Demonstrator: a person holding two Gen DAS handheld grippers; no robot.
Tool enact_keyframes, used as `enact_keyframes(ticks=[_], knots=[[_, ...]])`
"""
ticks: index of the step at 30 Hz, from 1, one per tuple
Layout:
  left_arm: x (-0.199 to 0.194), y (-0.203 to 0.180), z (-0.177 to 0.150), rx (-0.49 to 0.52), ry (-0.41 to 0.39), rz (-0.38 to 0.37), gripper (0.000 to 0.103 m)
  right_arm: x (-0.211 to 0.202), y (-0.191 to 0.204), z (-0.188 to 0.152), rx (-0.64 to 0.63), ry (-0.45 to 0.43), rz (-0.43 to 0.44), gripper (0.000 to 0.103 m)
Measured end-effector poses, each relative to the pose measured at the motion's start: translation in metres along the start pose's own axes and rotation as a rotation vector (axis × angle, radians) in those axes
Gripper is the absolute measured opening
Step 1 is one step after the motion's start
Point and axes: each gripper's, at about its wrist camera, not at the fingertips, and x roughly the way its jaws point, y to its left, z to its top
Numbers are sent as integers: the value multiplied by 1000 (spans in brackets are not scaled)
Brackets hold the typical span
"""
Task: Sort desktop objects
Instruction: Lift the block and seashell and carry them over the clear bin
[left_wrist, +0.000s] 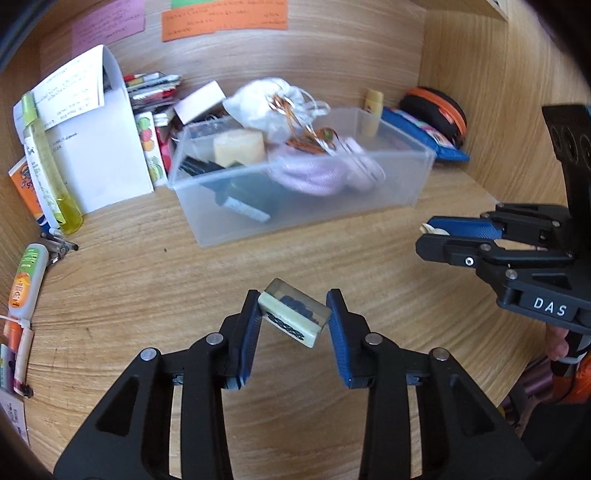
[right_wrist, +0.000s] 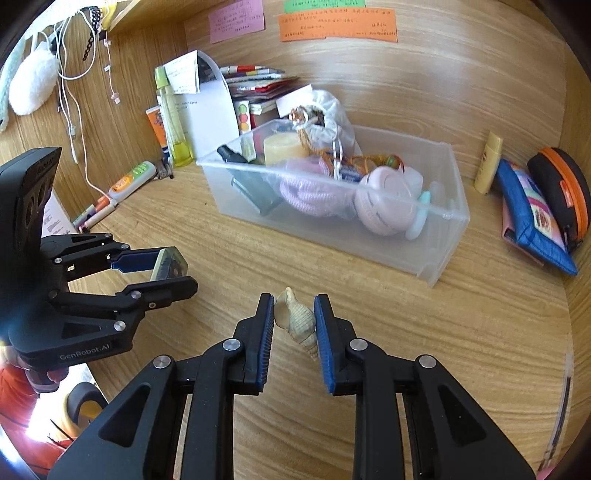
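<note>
My left gripper (left_wrist: 292, 311) is shut on a mahjong tile (left_wrist: 293, 316), pale green with a clear top and dark markings, held above the wooden desk; it also shows in the right wrist view (right_wrist: 168, 265). My right gripper (right_wrist: 294, 308) is shut on a beige spiral seashell (right_wrist: 297, 320); in the left wrist view the right gripper (left_wrist: 430, 232) shows at the right edge with a bit of shell. A clear plastic bin (left_wrist: 391, 184) stands ahead of both, holding a pink pouch (right_wrist: 384, 206), a white drawstring bag (right_wrist: 328, 110), a candle (left_wrist: 239, 146) and dark items.
Left of the bin stand a folded white paper (left_wrist: 107, 155), a yellow bottle (left_wrist: 51, 177), tubes and pens (right_wrist: 110, 199). Right of it are a small yellow bottle (right_wrist: 489, 162), a blue pouch (right_wrist: 532, 218) and a black-orange case (right_wrist: 561, 184). Sticky notes (right_wrist: 338, 24) hang on the back wall.
</note>
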Motion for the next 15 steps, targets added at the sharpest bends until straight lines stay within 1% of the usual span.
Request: enact_keyframes(ticks=[7, 15], knots=[[-13, 9, 23, -27, -68, 10, 35, -10, -2, 23, -24, -45, -22, 20], [-20, 23, 52, -57, -123, 13, 35, -20, -9, 52, -40, -101, -43, 20]])
